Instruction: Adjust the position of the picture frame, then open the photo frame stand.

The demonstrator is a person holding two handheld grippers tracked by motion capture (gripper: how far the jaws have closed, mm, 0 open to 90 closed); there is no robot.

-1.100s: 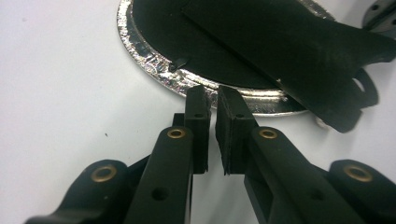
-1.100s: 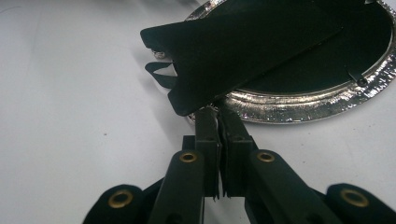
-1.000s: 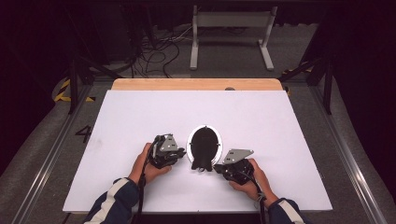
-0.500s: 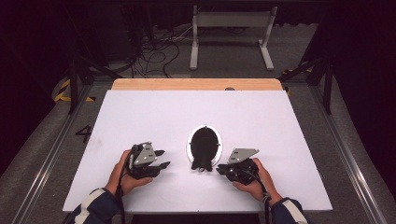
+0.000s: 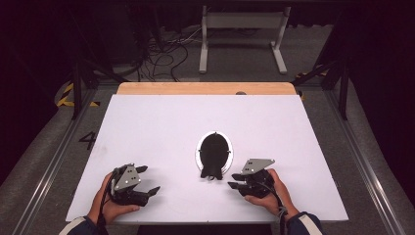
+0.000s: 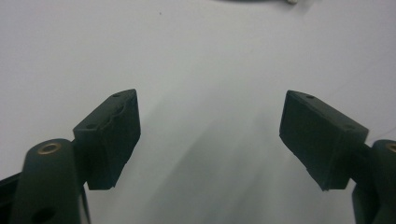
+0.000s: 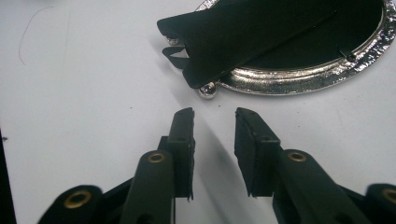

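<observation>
The black cloth piece (image 5: 213, 155) on its oval silver-rimmed frame (image 5: 198, 152) is lying mid-counter (image 5: 161, 122), untouched, while the left gripper (image 5: 147, 178) is sitting well off to its near left with fingers (image 6: 109, 135) just spreading wide, empty, and the right gripper (image 5: 234, 180), just near-right of it, is parting its fingers (image 7: 184, 140) on nothing.

High view overlooks table (image 5: 161, 117); tong cameras skim it.

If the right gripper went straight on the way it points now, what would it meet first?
Probably the black stand flap that sticks out over the silver oval frame. The right gripper points at its near end, jaws a little apart with nothing between them; depth is hard to judge.
</observation>
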